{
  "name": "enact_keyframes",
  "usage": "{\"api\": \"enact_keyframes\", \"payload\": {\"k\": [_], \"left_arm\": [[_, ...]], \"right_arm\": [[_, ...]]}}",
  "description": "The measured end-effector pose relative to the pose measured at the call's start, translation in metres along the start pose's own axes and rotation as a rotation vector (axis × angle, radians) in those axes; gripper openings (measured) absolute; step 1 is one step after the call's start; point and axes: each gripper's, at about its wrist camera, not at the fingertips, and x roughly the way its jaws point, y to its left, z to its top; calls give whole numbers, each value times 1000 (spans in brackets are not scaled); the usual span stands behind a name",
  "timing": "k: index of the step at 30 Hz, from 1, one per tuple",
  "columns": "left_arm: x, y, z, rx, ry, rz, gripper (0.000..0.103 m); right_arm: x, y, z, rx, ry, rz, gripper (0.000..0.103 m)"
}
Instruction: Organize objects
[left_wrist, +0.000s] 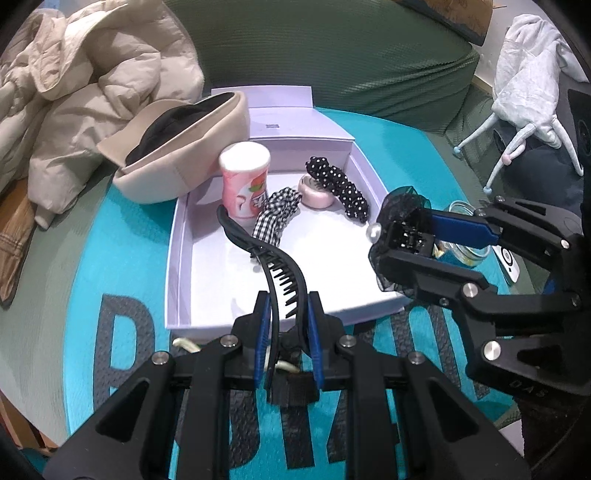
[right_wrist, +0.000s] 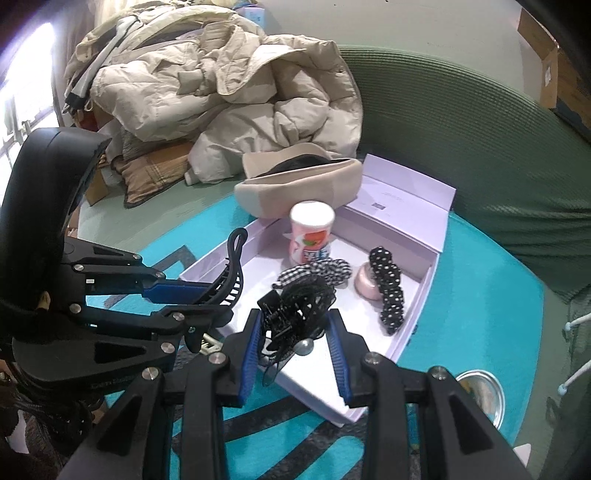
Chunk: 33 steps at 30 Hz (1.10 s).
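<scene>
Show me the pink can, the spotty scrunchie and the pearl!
pink can (left_wrist: 244, 184): left wrist view, on its pink side label.
spotty scrunchie (right_wrist: 388, 291): right wrist view, on its middle folds.
pearl (left_wrist: 372, 233): left wrist view, on the bead's round face.

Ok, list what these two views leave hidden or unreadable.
- Pink canister label: blurred in both views, unreadable.
- Pink round case: partly covered by the dotted scrunchie in both views.
- Glass jar: mostly behind the right gripper in the left view, cut by its own gripper in the right view.
- Lace hair clip: tangled, shape unclear.
- Box lid print: too small.
</scene>
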Motion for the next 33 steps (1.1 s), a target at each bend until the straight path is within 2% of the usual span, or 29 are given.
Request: {"api": "enact_keyframes", "payload": {"k": [16,33], "left_arm": [[35,-15,39,23,-5,5,18],[72,-22,68,26,10,35,18]], "right_arm": [[14,-49,20,45,0,-83,35],[49,-91,37,71,14,-97,35]]}}
